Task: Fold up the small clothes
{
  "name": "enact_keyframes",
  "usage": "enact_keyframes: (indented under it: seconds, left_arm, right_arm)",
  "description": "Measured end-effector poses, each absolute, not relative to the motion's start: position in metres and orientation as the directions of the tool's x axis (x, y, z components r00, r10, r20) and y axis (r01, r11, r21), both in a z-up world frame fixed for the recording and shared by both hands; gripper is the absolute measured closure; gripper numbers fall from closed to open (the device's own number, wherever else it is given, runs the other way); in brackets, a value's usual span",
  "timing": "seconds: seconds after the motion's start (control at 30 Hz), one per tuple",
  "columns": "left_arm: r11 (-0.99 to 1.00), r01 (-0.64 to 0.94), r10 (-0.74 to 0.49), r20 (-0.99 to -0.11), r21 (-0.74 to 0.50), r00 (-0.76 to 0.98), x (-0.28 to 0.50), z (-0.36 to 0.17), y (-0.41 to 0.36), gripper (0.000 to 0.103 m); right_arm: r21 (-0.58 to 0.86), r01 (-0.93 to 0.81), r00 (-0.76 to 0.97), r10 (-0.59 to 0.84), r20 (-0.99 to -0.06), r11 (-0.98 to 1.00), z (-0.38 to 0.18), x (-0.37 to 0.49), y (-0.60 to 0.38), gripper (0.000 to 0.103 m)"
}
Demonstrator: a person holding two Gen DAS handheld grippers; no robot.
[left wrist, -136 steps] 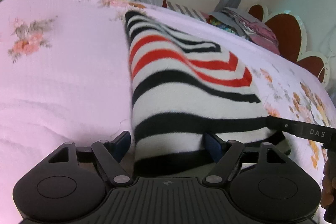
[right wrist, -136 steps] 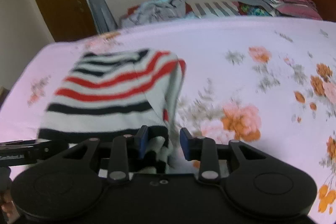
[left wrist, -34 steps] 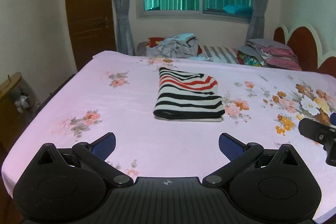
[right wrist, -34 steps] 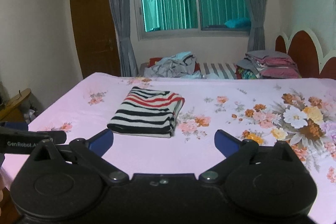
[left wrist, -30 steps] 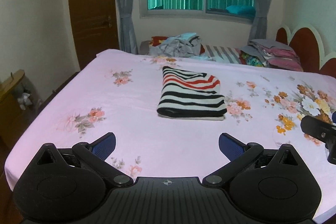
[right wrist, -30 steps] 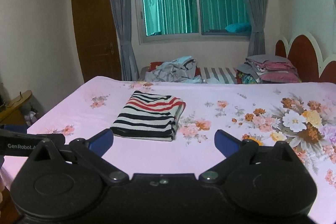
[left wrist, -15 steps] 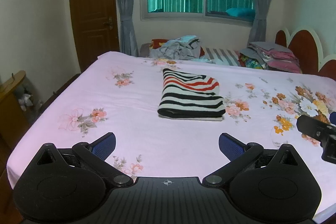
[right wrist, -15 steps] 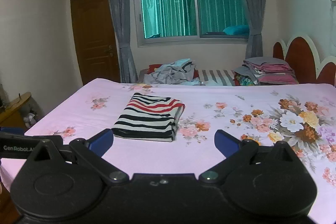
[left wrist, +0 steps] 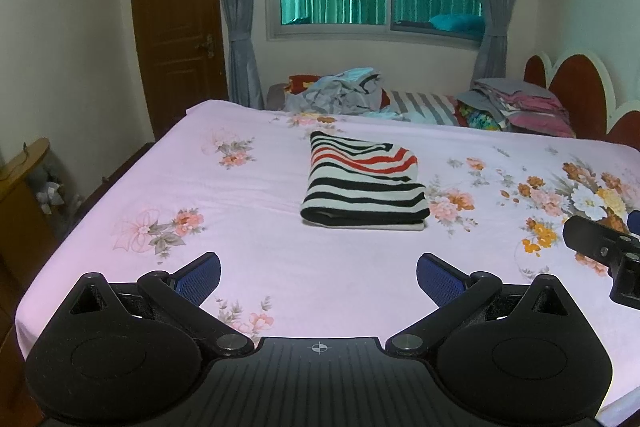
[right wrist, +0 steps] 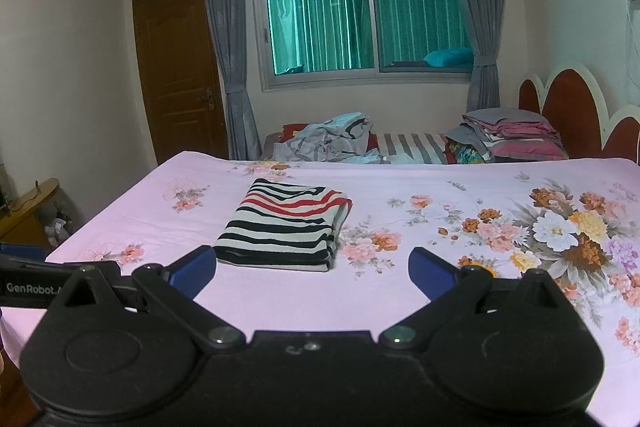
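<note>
We see the striped garment (left wrist: 362, 183) folded into a neat rectangle, lying flat on the bed (left wrist: 168, 187) w/ pink floral sheet, approx. mid-bed and well apart from both tools. Left hand-held gripper (left wrist: 319, 273) hangs above the near edge of the bed, short of the garment, fingers spread wide apart w/ nothing between them; blue pads (left wrist: 199, 275) bare. Right hand-held gripper (right wrist: 312, 269) likewise sits nearer us than the garment, fingers splayed wide, holding nothing. In the left wrist view, part of the right tool shows to the right of the garment, near the big flower print. Beyond the garment, along the far side of the bed, lies a rumpled clothes heap (left wrist: 340, 93); right of that, a folded stack (left wrist: 516, 107) next to the headboard (left wrist: 576, 87). Behind the heap: window (right wrist: 360, 19) w/ grey curtains; door (right wrist: 176, 67) to its left.
</note>
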State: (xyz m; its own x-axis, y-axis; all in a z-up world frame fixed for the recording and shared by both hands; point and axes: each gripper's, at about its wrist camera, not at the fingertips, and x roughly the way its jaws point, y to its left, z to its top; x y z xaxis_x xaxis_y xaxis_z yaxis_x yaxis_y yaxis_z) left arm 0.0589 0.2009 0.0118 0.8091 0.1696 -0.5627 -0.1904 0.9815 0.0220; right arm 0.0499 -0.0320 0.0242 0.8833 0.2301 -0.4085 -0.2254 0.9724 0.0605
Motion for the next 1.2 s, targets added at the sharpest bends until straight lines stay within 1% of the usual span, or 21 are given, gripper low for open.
enact_keyframes:
  seconds: [1.2]
  left_arm:
    - [0.977,-0.211,0.187,-0.569,0.024,0.801,0.0615,0.0078,0.2031,0.0]
  right_arm:
    - [0.075,-0.236,0.875,0.246,-0.418,0.969,0.0224,0.0584,-0.0284,0.0]
